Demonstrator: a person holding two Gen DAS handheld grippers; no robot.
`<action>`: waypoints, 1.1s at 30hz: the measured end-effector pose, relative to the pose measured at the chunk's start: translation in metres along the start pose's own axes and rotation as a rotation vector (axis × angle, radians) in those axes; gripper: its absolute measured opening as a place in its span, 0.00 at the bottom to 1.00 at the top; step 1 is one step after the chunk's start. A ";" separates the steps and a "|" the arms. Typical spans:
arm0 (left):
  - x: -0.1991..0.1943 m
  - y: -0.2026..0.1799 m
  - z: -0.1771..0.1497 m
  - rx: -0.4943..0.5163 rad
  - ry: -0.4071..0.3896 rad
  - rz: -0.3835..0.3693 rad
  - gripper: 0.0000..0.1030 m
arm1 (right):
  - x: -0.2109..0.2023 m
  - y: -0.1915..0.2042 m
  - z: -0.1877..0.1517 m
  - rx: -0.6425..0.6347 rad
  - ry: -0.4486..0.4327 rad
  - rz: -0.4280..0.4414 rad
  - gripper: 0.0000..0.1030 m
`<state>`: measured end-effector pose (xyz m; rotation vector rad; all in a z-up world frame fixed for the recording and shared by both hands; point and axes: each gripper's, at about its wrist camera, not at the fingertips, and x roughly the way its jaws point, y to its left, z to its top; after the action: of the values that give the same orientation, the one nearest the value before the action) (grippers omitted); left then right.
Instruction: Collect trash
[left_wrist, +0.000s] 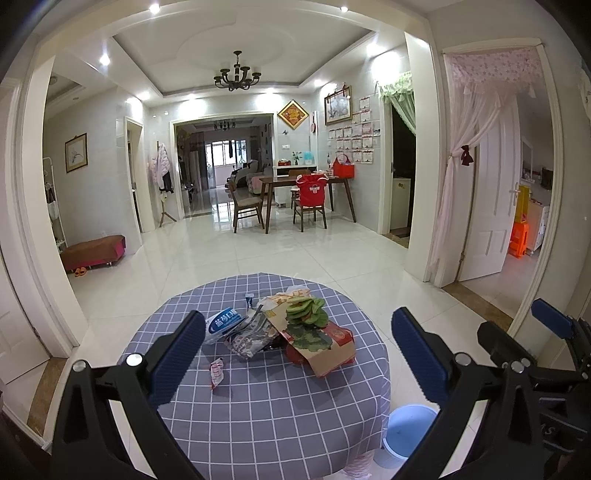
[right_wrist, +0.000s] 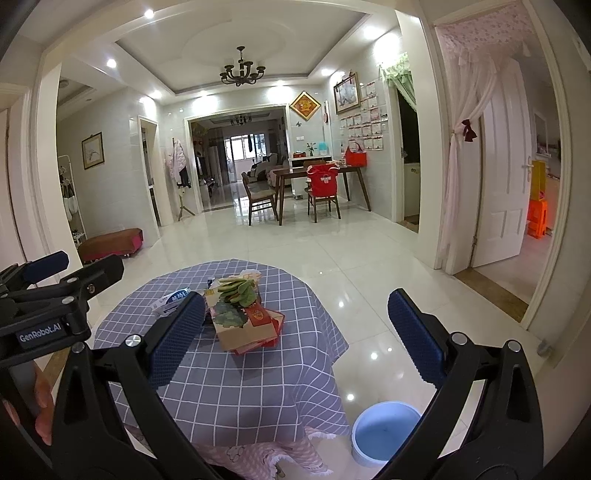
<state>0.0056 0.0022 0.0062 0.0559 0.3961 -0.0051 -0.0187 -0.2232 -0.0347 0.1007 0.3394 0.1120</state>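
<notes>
A pile of trash lies on a round table with a grey checked cloth (left_wrist: 266, 406): a brown and red carton (left_wrist: 325, 350) with green leaves (left_wrist: 306, 314) on top, a blue and white wrapper (left_wrist: 225, 325), a printed bag (left_wrist: 251, 339) and a small red and white wrapper (left_wrist: 217, 373) lying apart at the front. The pile also shows in the right wrist view (right_wrist: 243, 317). My left gripper (left_wrist: 299, 358) is open and empty, above the table's near side. My right gripper (right_wrist: 295, 339) is open and empty, to the right of the left one.
A light blue bin (right_wrist: 384, 432) stands on the white tiled floor by the table's right side; it also shows in the left wrist view (left_wrist: 406, 432). A dining table with chairs (left_wrist: 295, 195) stands far back. A low red bench (left_wrist: 92, 253) is at the left wall.
</notes>
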 end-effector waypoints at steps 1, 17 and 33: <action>0.000 0.000 0.001 -0.001 -0.001 0.001 0.96 | 0.000 0.001 -0.001 0.000 -0.001 0.002 0.94; -0.015 0.021 -0.006 -0.015 -0.018 0.031 0.96 | -0.005 0.005 0.001 0.005 -0.023 0.035 0.94; -0.019 0.017 -0.002 -0.010 -0.023 0.028 0.96 | -0.006 0.003 0.000 0.007 -0.025 0.035 0.94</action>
<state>-0.0130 0.0189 0.0127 0.0517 0.3722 0.0238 -0.0243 -0.2208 -0.0325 0.1145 0.3131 0.1441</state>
